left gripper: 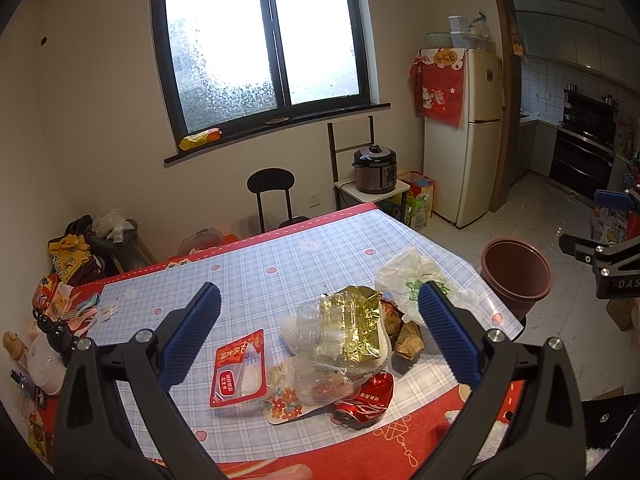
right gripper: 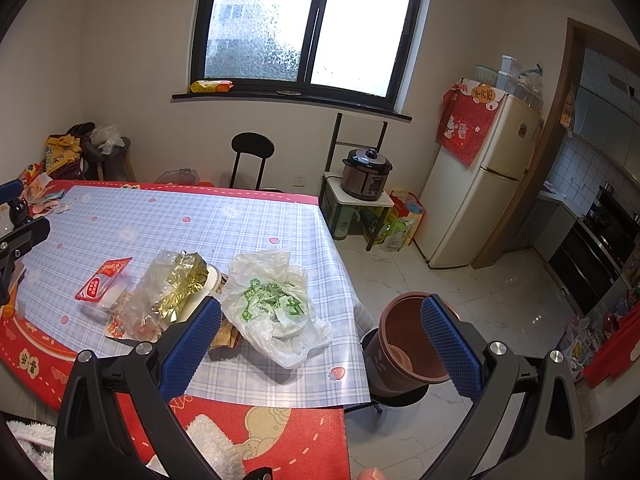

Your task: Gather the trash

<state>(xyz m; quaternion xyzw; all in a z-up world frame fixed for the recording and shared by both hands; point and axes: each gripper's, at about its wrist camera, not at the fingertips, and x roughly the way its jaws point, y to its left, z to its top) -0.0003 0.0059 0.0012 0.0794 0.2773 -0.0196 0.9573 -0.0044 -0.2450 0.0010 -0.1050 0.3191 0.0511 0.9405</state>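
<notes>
Both grippers hover above the table (left gripper: pixel 280 256), jaws spread wide, nothing between them. Left gripper (left gripper: pixel 320 340) hangs over the trash pile near the table's front edge; right gripper (right gripper: pixel 320 344) sits over the table's right corner, one finger over the tablecloth, the other over the bin. Trash is all on the blue plaid tablecloth (right gripper: pixel 168 220): red snack packet (left gripper: pixel 239 368) lying flat to the left, crumpled gold foil bag (left gripper: pixel 356 320) on top of clear plastic wrap (left gripper: pixel 316 332), crushed red soda can (left gripper: pixel 366 402) at the front touching the pile, small floral wrapper (left gripper: pixel 284 404) beside the can, brown paper scrap (left gripper: pixel 408 338) tucked behind the foil bag. White plastic bag with green print (right gripper: pixel 272 304) lies just right of the pile, near the table corner; looks like it has a white container inside, hard to say. Brown trash bin (right gripper: pixel 404 340) stands on a dark stool off the table's right corner, open-topped, with maybe one pale scrap at the bottom. Fridge (right gripper: pixel 480 200) and pressure cooker (right gripper: pixel 366 174) at the back wall.
</notes>
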